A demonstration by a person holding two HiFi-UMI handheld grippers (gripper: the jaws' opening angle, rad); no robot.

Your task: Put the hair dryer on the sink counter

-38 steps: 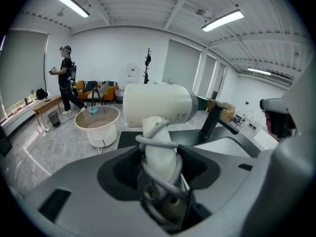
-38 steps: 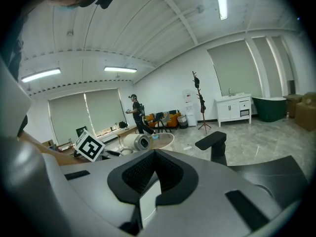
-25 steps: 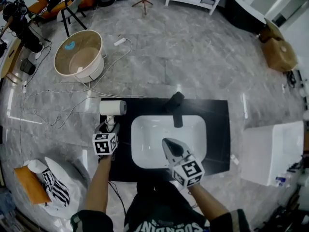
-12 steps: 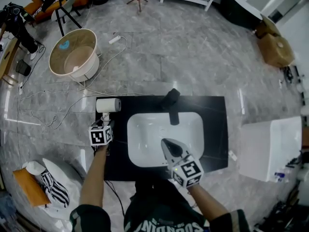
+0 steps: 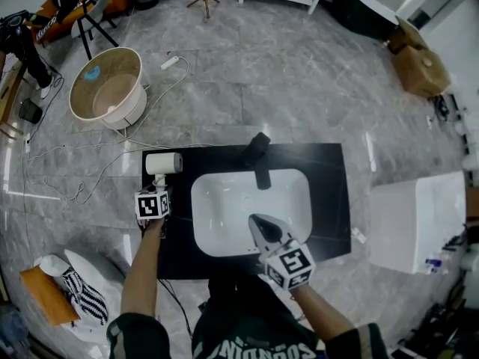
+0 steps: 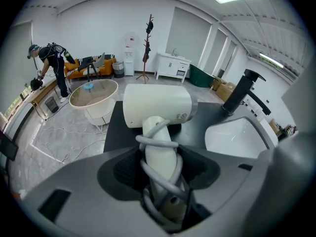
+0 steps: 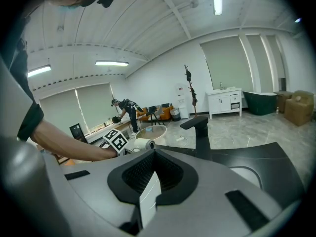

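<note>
The white hair dryer (image 5: 163,163) hangs over the back left corner of the black sink counter (image 5: 329,200); whether it touches the top I cannot tell. My left gripper (image 5: 157,188) is shut on its handle. In the left gripper view the handle (image 6: 160,152), wrapped in its grey cord, sits between the jaws and the barrel (image 6: 157,106) points sideways. My right gripper (image 5: 258,223) hovers over the front of the white basin (image 5: 224,208), jaws shut with nothing in them; in its own view it (image 7: 148,181) faces the black faucet (image 7: 200,130).
The black faucet (image 5: 258,155) stands behind the basin. On the floor to the left are a round beige tub (image 5: 105,88) and loose cables (image 5: 75,163). A white cabinet (image 5: 419,223) stands at right, a bag (image 5: 82,283) at lower left. A person (image 6: 49,65) bends far back.
My left gripper has carried the hair dryer from the counter's left edge to over its back left corner. The right gripper has stayed over the basin.
</note>
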